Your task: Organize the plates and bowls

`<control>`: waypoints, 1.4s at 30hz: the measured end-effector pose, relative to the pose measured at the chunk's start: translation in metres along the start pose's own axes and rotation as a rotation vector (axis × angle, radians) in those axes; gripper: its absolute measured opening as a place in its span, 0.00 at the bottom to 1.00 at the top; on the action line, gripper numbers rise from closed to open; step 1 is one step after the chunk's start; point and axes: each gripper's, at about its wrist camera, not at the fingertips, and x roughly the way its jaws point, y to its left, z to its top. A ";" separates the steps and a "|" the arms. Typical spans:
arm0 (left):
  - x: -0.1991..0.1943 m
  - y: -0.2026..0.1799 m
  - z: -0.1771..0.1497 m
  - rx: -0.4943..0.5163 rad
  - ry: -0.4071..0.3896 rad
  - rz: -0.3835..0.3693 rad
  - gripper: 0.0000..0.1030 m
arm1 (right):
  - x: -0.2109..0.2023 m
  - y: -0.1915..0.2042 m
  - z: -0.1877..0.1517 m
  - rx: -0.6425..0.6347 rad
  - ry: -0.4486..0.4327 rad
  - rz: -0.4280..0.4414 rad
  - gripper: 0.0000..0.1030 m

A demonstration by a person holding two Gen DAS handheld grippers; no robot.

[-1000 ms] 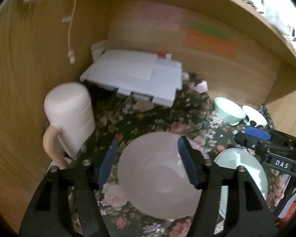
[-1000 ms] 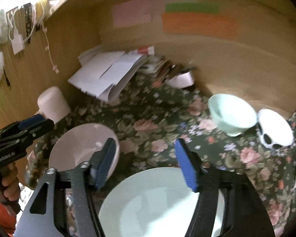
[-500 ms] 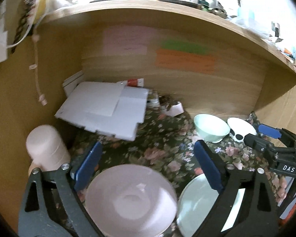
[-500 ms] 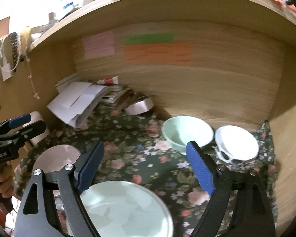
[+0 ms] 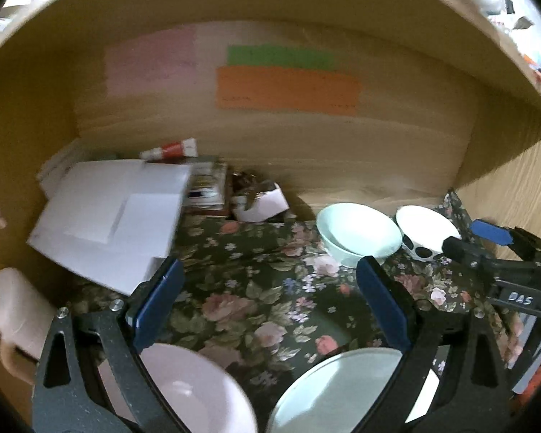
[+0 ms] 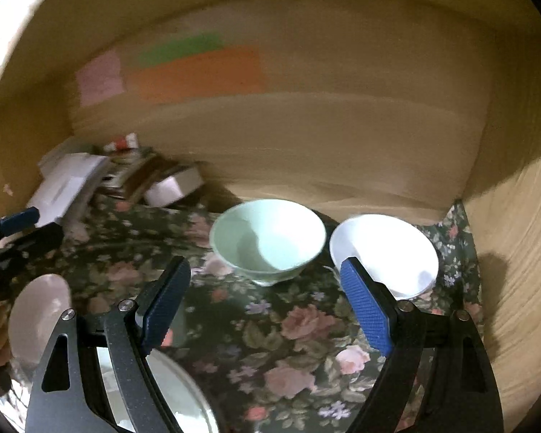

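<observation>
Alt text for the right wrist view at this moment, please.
The right tool hangs open and empty over a floral cloth, facing a mint bowl and a white bowl side by side before the wooden back wall. A mint plate lies lower left.

Both grippers wider (nothing between), drawn back off dishes

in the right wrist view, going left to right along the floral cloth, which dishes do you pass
Pale pink plate → pale green plate → mint green ceramic bowl → white ceramic bowl
</observation>
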 end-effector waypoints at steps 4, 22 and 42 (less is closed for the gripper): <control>0.019 -0.005 0.006 0.000 0.005 0.011 0.94 | 0.027 -0.012 -0.001 0.030 0.046 -0.008 0.81; 0.112 -0.016 0.011 0.020 0.169 -0.018 0.94 | 0.109 -0.036 -0.008 0.161 0.233 0.050 0.43; 0.145 -0.030 0.007 0.106 0.281 -0.052 0.82 | 0.136 -0.030 -0.006 0.111 0.316 0.101 0.25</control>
